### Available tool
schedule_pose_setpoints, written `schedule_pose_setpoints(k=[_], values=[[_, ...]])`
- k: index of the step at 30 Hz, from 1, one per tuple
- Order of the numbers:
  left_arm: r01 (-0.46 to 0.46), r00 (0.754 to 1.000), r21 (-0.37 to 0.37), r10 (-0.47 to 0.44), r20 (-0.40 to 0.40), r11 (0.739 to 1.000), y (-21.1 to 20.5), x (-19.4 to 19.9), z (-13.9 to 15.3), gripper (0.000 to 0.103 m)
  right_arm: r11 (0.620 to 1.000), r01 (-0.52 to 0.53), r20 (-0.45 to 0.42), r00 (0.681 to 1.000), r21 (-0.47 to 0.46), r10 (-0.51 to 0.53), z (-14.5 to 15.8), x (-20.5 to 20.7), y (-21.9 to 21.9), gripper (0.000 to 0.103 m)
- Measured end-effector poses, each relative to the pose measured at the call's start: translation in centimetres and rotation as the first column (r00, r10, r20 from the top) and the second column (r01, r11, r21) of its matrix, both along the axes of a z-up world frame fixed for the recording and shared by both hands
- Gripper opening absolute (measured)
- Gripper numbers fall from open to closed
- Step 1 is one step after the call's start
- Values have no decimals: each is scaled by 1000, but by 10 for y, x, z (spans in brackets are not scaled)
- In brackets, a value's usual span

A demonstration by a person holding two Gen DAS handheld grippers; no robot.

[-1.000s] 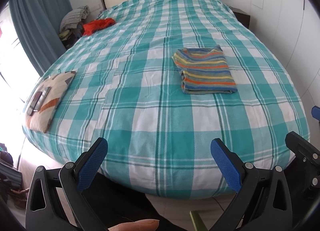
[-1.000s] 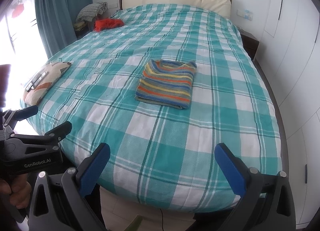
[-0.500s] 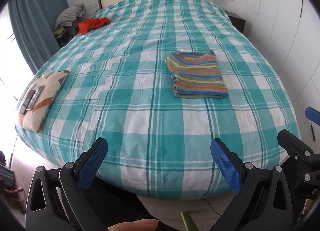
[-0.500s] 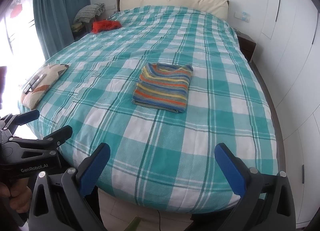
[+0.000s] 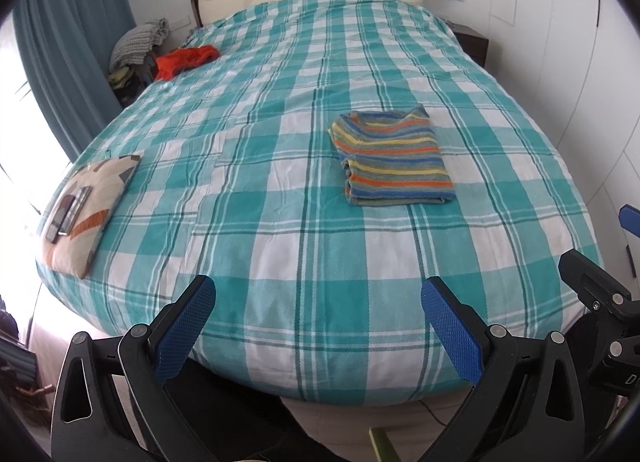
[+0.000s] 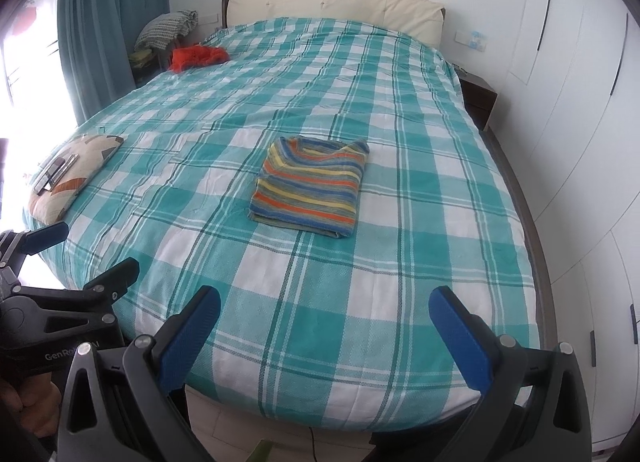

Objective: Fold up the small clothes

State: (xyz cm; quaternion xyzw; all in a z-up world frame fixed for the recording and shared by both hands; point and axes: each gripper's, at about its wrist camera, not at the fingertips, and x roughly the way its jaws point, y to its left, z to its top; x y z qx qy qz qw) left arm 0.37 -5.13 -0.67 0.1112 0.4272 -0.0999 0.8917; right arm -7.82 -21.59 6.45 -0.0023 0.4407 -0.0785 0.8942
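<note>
Folded striped garment (image 5: 394, 157) lying flat on the bed (image 5: 280, 221).
Left claw (image 5: 318, 326) and right claw (image 6: 326, 336) both hovering spread, empty, at 6 o'clock off the bed's foot.

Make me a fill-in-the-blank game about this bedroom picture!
1. The folded striped knit top lies on the teal checked ____.
2. Both the left gripper and right gripper have their jaws ____.
3. The crumpled cloth near the cream headboard is coloured ____.

Missing words: bedspread; open; red
</note>
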Motion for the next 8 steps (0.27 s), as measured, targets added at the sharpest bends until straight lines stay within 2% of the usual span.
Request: schedule_pose_setpoints(k=[8], values=[[28,999,8,-29,33,1000,-9,-7,8,103,1000,16,-5,1000,11,-16,-3,-4,-9,103]])
